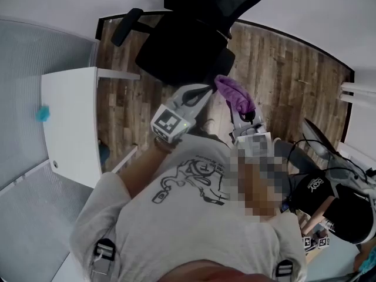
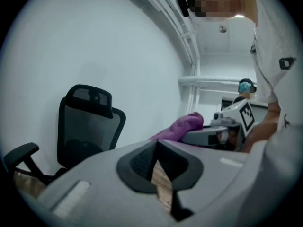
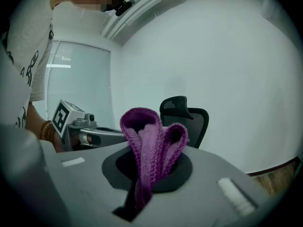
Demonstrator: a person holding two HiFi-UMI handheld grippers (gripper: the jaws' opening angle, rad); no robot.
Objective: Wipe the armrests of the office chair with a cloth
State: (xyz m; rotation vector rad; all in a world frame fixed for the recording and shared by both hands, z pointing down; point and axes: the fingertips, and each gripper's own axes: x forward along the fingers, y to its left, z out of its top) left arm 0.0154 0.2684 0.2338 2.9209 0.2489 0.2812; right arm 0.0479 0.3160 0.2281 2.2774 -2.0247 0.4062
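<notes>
We held the right gripper with its jaws clamped on a purple cloth, which was folded between the dark pads and bulged up above them in two soft loops, with a thin tail hanging down into the slot below. From the head view the cloth stuck out of the far end of the right gripper, out over the wooden floor and just to the right of the chair; it touched neither the seat nor an armrest. The left gripper carried nothing: its jaws were brought together so that the tips met, and only a thin wedge of floor showed through the gap behind them. We kept the left gripper close beside the right one, to its left, with its tips near the front edge of the seat, though we could not tell whether they touched it. The black chair stood on the far side of both grippers, its left armrest well apart from the cloth. A white desk stood at the left.
</notes>
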